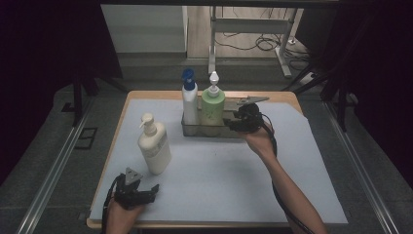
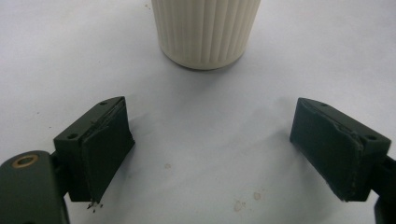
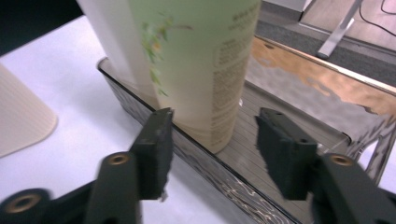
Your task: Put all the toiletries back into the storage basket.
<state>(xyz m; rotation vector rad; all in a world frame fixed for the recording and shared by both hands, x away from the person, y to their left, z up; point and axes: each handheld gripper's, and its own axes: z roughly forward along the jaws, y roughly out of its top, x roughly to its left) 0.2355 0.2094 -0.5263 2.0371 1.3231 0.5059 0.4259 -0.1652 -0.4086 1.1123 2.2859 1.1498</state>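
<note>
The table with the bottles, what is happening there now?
A person works with two handheld grippers. The right gripper is open at the metal tray, its jaws beside the green pump bottle standing there next to a blue-capped bottle. The left gripper rests open, near the cream pump bottle on the white mat.
</note>
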